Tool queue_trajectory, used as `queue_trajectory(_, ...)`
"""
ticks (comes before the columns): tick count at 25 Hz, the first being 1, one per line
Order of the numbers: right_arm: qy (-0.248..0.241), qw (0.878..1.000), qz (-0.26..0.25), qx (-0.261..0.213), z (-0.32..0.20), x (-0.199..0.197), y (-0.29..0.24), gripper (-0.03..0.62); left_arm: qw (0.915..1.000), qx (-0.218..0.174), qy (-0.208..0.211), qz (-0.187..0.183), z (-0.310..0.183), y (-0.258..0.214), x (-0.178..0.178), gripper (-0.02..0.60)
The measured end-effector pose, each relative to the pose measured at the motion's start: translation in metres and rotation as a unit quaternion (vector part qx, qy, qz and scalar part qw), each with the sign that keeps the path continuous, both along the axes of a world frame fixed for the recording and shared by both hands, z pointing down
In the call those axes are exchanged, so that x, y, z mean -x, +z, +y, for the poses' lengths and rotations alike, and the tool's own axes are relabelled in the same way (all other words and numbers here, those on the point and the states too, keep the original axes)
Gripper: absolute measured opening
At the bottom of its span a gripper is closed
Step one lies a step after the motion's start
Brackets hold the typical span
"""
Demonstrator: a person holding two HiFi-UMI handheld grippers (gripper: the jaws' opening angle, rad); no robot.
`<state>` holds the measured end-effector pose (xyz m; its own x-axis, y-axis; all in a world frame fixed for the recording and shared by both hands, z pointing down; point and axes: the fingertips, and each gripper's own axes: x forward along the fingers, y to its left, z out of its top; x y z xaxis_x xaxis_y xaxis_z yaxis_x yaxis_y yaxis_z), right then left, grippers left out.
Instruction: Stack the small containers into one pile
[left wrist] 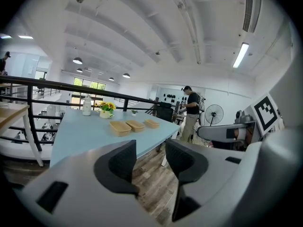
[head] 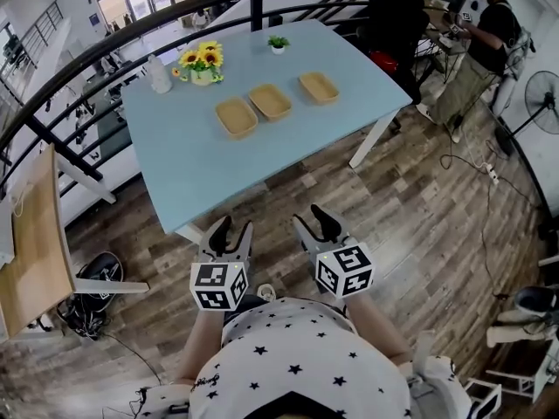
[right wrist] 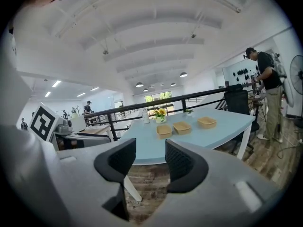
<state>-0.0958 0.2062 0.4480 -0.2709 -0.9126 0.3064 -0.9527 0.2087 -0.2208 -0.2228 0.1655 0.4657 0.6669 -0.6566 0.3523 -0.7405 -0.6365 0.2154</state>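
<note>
Left gripper (head: 234, 227) and right gripper (head: 311, 219) wide open, empty, short of the near edge of the table (head: 192, 168).

Side by side above the wooden floor (head: 419, 208), jaws apart with nothing between them, both pointed at the table. Three small containers (head: 270, 100) in a row across the table's middle, each apart from the next, unstacked. Sunflower vase (head: 202, 63), small potted plant (head: 278, 44) and what may be a glass jar (head: 159, 75) along the far edge.

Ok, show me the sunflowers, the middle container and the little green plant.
sunflowers (head: 201, 58), head view, on the yellow blooms.
middle container (head: 270, 101), head view, on its bare inside.
little green plant (head: 278, 41), head view, on its leaves.
</note>
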Motion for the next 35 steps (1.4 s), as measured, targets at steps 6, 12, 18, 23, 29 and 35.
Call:
queue_trajectory(6, 0.007, 1.000, 0.001, 0.000, -0.032, 0.005, 0.002, 0.178, 1.0000, 0.002, 0.000, 0.006, -0.035, 0.003, 0.008, 0.176)
queue_trajectory(12, 0.016, 1.000, -0.004, 0.001, -0.058, 0.007, 0.005, 0.178, 0.9999, 0.006, -0.003, 0.008, -0.065, 0.008, 0.012, 0.176)
queue_trajectory(18, 0.025, 1.000, -0.005, 0.006, -0.067, 0.008, 0.011, 0.178, 0.9999, 0.009, -0.007, 0.008, -0.087, 0.013, 0.015, 0.176)
queue_trajectory(23, 0.030, 0.999, -0.009, 0.012, -0.074, 0.004, 0.017, 0.178, 0.9998, 0.009, -0.016, 0.003, -0.105, 0.017, 0.014, 0.176)
queue_trajectory(29, 0.023, 1.000, -0.011, 0.011, -0.098, -0.008, 0.020, 0.178, 0.9994, 0.005, -0.033, -0.003, -0.135, 0.022, 0.008, 0.176)
queue_trajectory(35, -0.002, 1.000, -0.013, 0.007, -0.141, -0.028, 0.019, 0.178, 0.9978, 0.002, -0.066, -0.005, -0.174, 0.027, -0.004, 0.176)
